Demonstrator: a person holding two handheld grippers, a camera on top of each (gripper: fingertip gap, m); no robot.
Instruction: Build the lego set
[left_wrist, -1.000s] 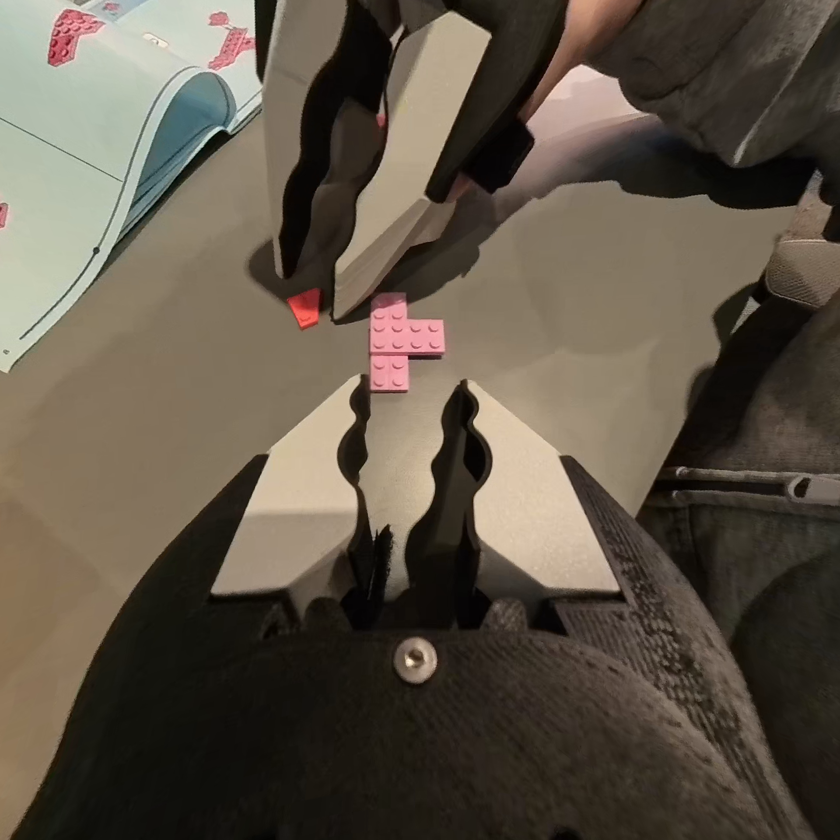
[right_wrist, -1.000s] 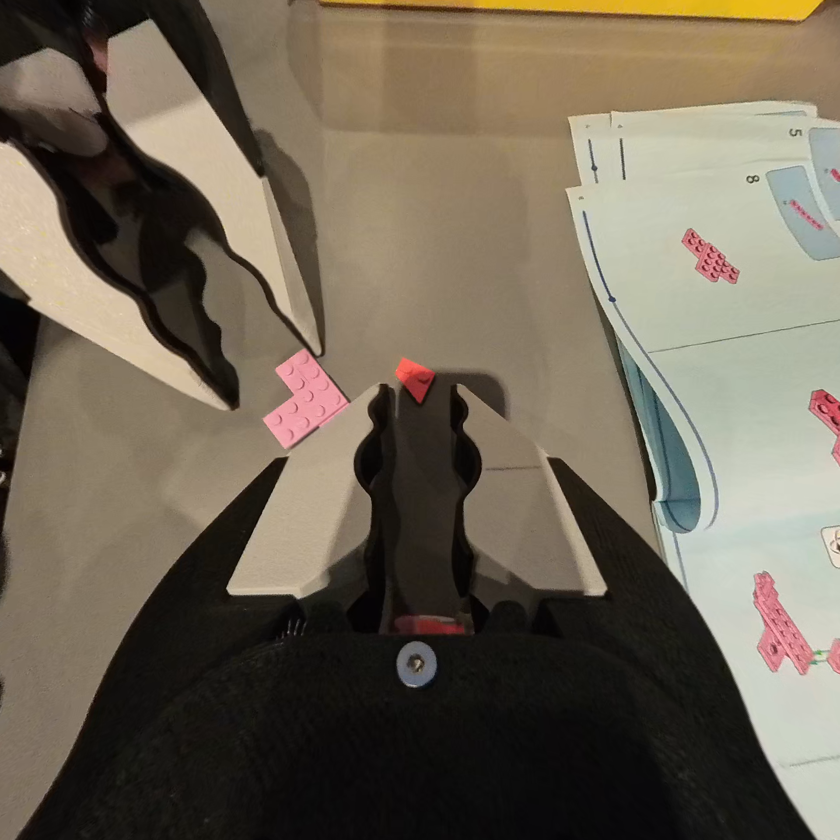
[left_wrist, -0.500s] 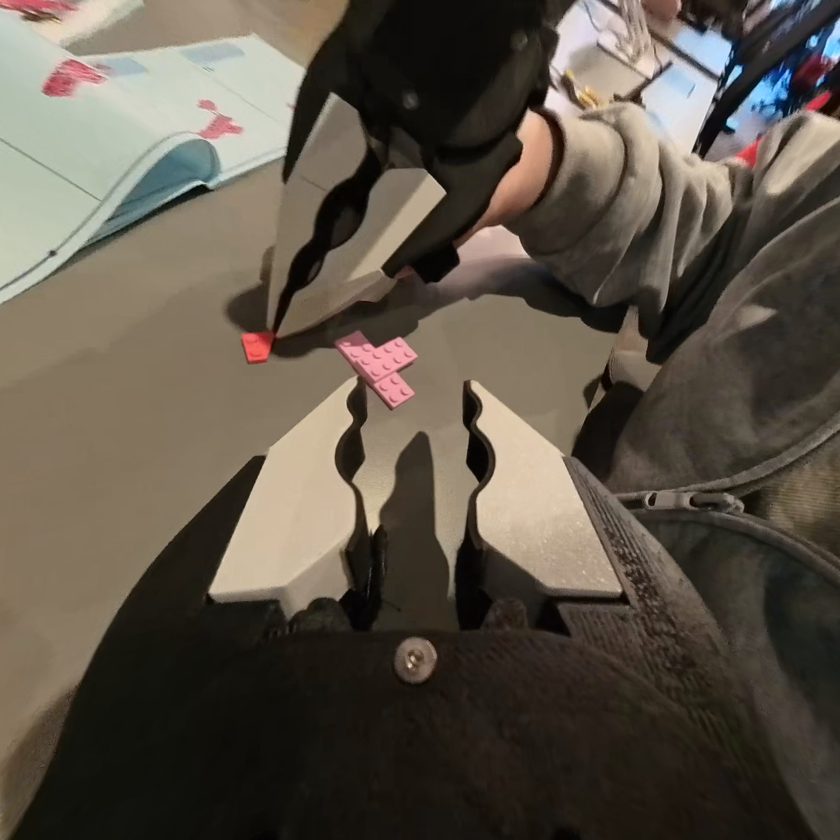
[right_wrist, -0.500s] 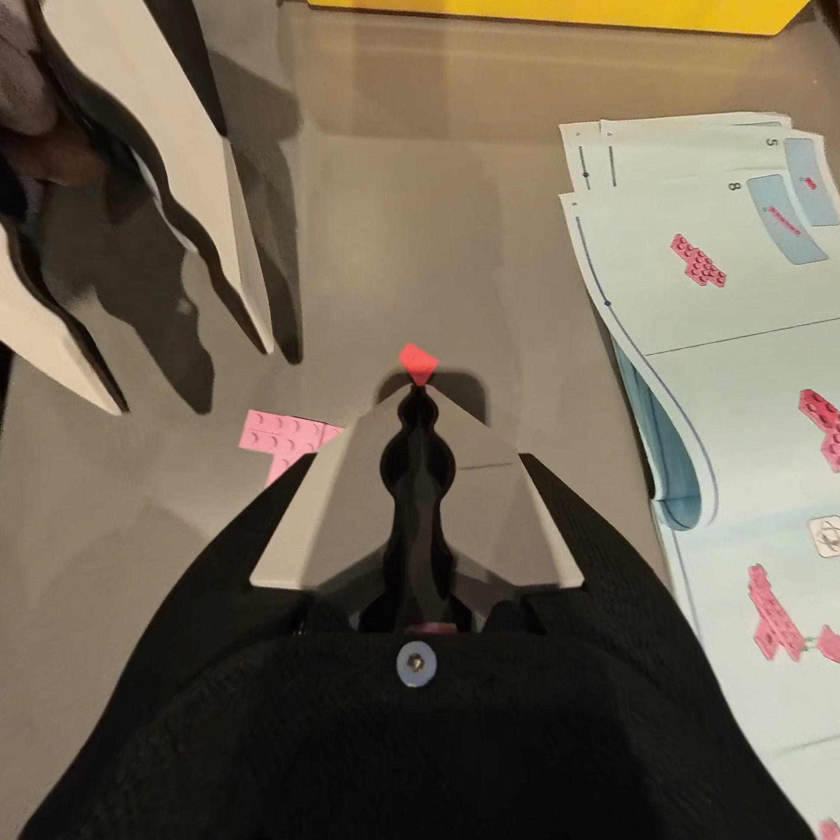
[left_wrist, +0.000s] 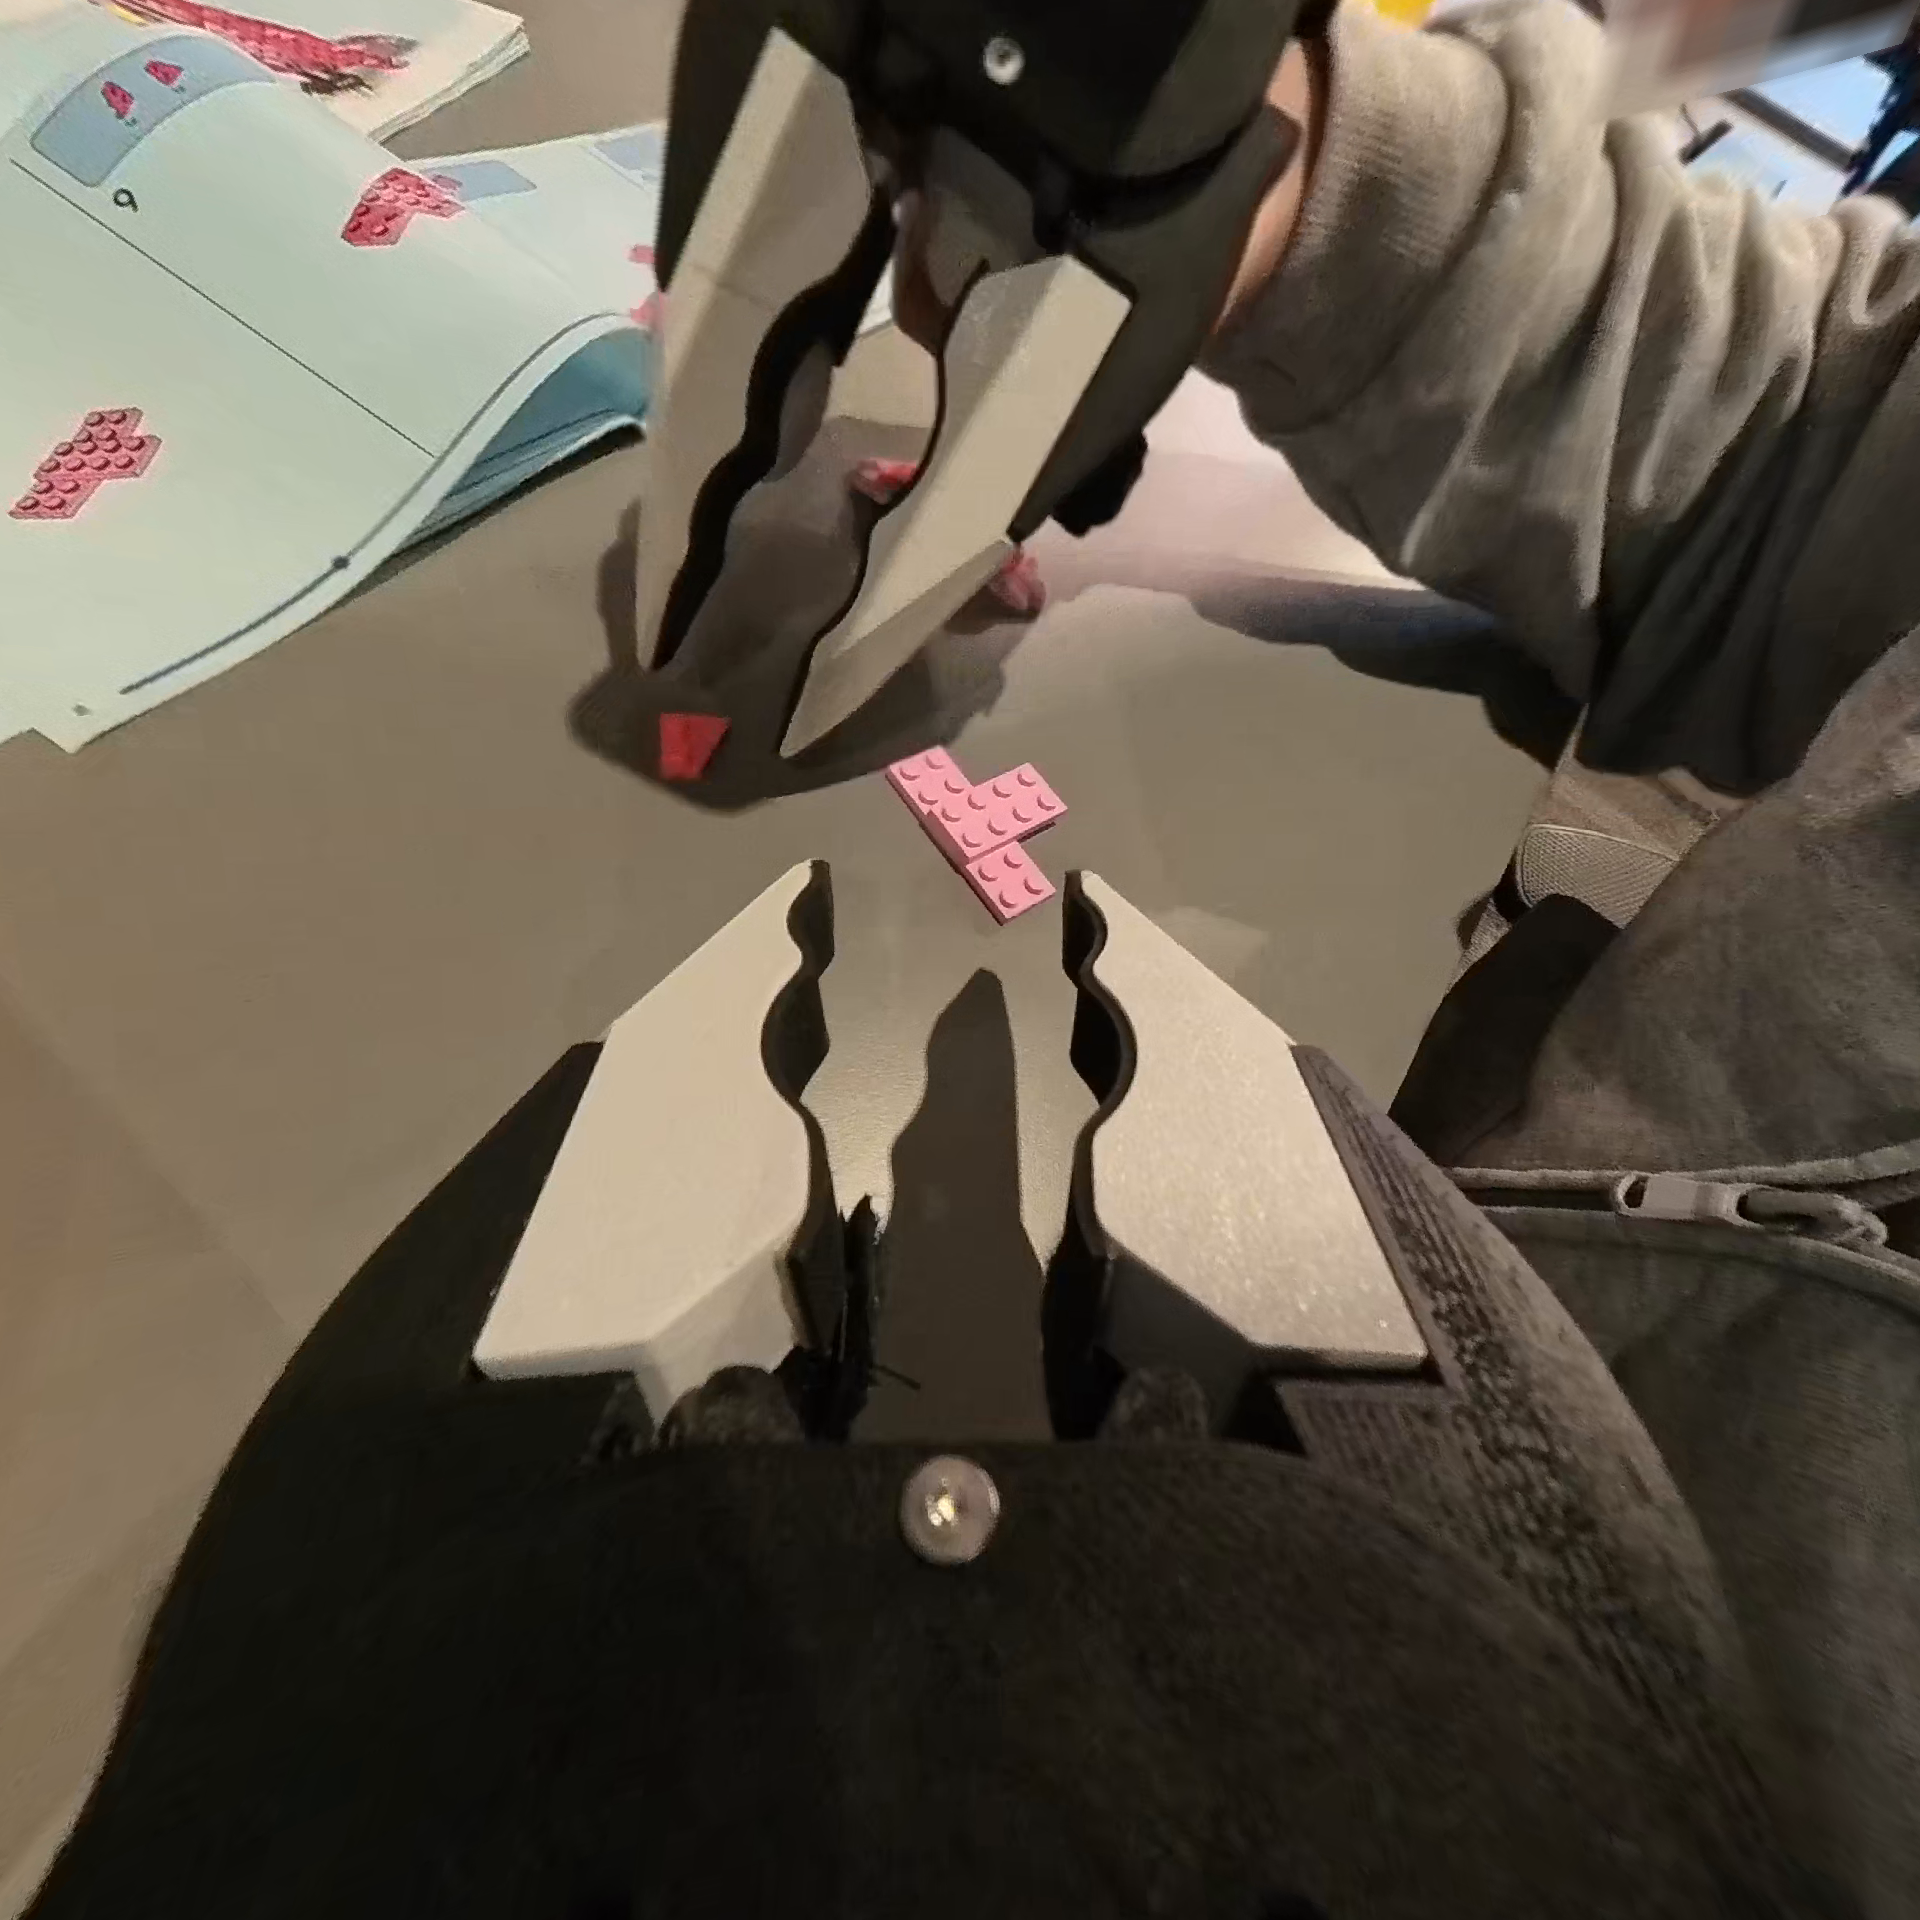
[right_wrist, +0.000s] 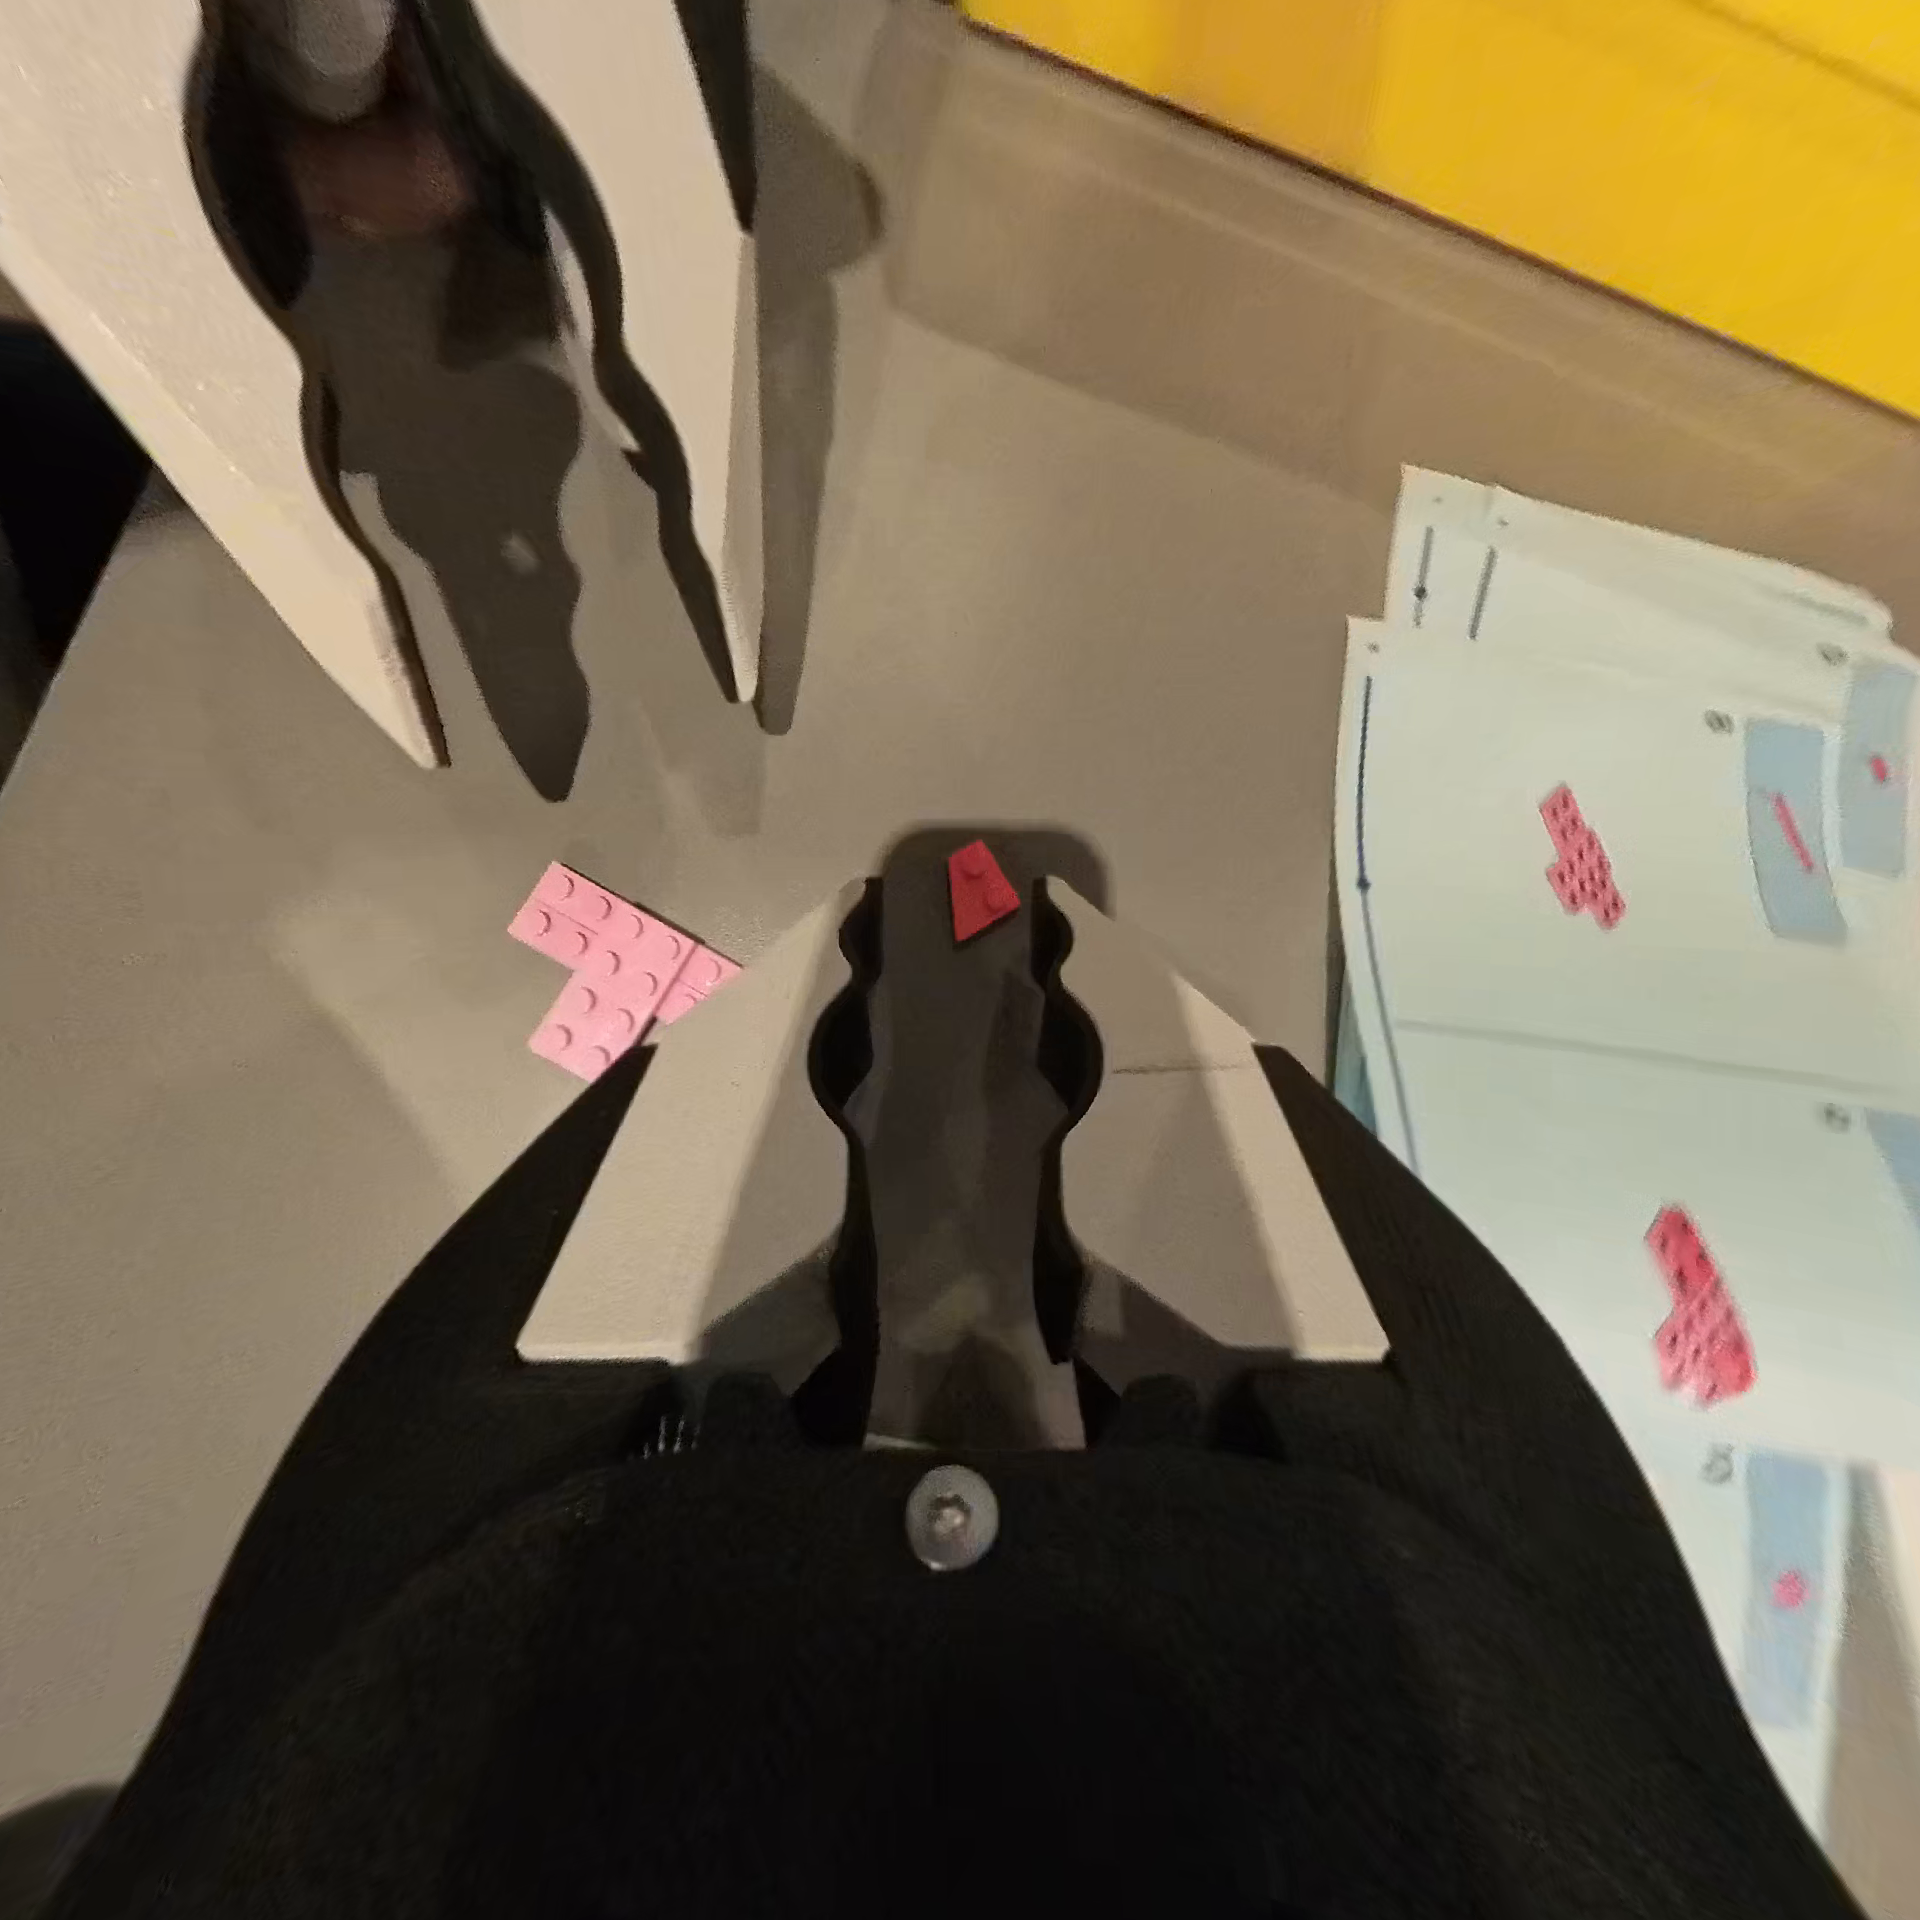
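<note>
While the pink plate assy (left_wrist: 979, 826) lies flat on the table (left_wrist: 312, 935) between both spread, empty claws, note you've barely started: right claw (right_wrist: 954, 881) straddles the red wedge (right_wrist: 980, 890), not yet gripped; left claw (left_wrist: 945, 878) idle nearby.

Right gripper (right_wrist: 954, 883) open around red wedge plate (right_wrist: 980, 889).

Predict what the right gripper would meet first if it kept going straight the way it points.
Probably the small red piece, lying between the right gripper tips; just beyond it, the grey table.
</note>
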